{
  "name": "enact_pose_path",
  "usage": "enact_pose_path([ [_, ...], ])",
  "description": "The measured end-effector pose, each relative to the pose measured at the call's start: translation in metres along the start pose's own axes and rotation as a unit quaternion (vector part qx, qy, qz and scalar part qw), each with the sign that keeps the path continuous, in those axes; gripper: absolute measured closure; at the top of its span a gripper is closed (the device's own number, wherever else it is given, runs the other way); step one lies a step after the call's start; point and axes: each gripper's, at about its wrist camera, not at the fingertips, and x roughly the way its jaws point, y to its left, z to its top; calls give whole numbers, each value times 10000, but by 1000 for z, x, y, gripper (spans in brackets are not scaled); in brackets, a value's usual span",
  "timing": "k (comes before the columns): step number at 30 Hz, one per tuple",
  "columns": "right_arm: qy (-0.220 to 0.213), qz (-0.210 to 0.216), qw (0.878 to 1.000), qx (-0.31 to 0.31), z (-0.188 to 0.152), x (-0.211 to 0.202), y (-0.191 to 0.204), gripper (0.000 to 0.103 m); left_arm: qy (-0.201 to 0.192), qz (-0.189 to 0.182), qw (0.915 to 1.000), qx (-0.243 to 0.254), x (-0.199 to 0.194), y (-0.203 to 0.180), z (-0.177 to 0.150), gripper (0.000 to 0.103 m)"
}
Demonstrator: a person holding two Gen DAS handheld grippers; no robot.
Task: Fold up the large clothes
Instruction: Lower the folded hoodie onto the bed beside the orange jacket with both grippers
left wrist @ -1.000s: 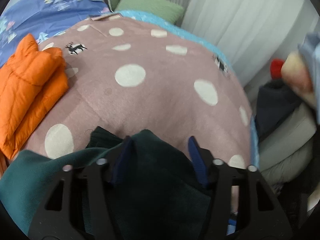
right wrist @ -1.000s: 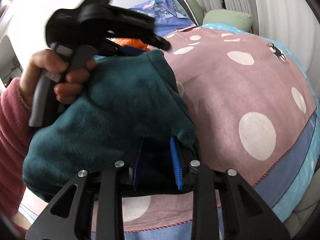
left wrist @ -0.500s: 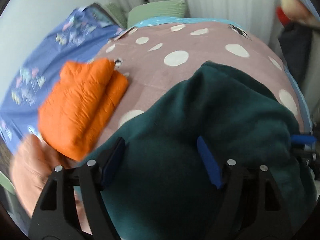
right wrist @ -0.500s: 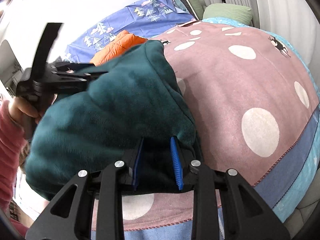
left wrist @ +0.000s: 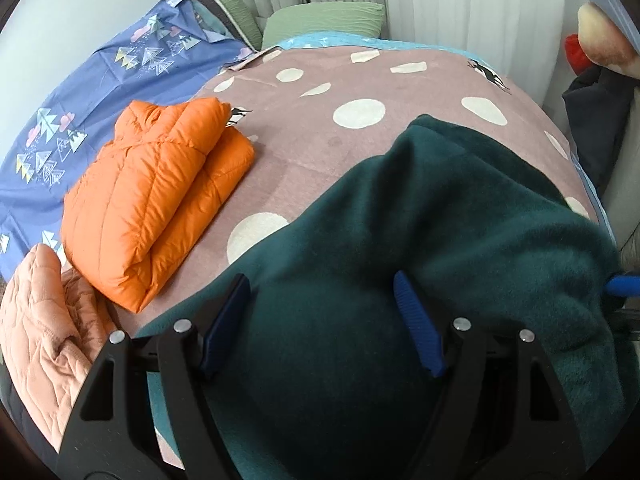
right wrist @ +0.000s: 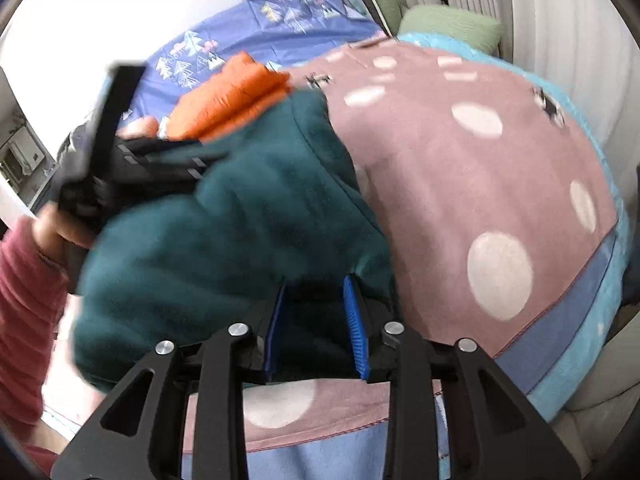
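A dark teal fleece garment (left wrist: 440,220) lies bunched on the pink dotted bedspread (left wrist: 360,80). My left gripper (left wrist: 320,316) stands open over it, pads wide apart, with fleece bulging up between them. In the right wrist view the fleece (right wrist: 224,232) fills the left half. My right gripper (right wrist: 316,320) is shut on a fold at its near edge, lifted off the bed, and its jaws are opening slightly. A hand in a red sleeve (right wrist: 24,280) holds the left gripper (right wrist: 132,160) at the fleece's far side. One blue pad of the right gripper (left wrist: 622,284) shows at the right edge.
A folded orange puffer jacket (left wrist: 160,200) lies left of the fleece, and a pink quilted garment (left wrist: 40,340) sits nearer at the left edge. A blue patterned sheet (left wrist: 100,80) and green pillows (left wrist: 324,20) lie behind. Dark clothes (left wrist: 596,112) are piled right of the bed.
My left gripper let go of the fleece, opened wide and swung left above it. My right gripper lifted its fold of fleece a little.
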Motion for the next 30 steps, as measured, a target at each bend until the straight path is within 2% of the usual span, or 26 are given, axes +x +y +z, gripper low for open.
enact_pose_path([
  [3,-355,36,9989,-318,13,-5,14,72,12,33,10000,-2,-1,-1,1,27],
  [4,-216,11,9992,-333,13,7,14,72,15,72,10000,24,-1,-2,2,27],
  [5,96,-56,9995,-288,10,29,11,72,18,91,9999,40,-1,-3,3,27],
  [6,340,73,9994,-75,1,59,-1,73,34,122,9999,54,-2,-3,5,27],
  [8,192,174,9997,53,-4,61,-8,73,72,193,9997,114,-6,-3,12,27],
  [10,197,253,9995,43,-2,53,-10,73,17,154,9997,164,-13,-8,20,34],
  [11,220,309,9993,68,-2,55,-12,73,-66,51,9997,210,-18,-11,26,45],
  [12,255,339,9991,87,-2,58,-15,73,-144,-141,9995,249,-23,-15,37,51],
  [14,287,359,9989,113,1,60,-17,73,-171,-564,9979,271,-25,-24,58,55],
  [16,278,345,9989,121,2,62,-14,73,-176,-731,9959,505,-18,-38,70,55],
  [17,258,309,9991,105,2,63,-14,73,-89,-700,9953,669,-8,-46,73,55],
  [18,226,239,9994,75,3,64,-14,73,255,-551,9945,852,18,-55,73,53],
  [19,196,188,9996,58,3,67,-14,73,478,-467,9935,920,37,-60,70,49],
  [20,159,156,9997,62,3,70,-14,73,536,-355,9933,956,49,-61,69,41],
  [26,218,243,9994,83,9,74,-19,73,519,-354,9946,827,56,-55,70,40],
  [30,159,147,9998,42,6,68,-13,73,411,-48,9935,1062,50,-68,67,40],
])
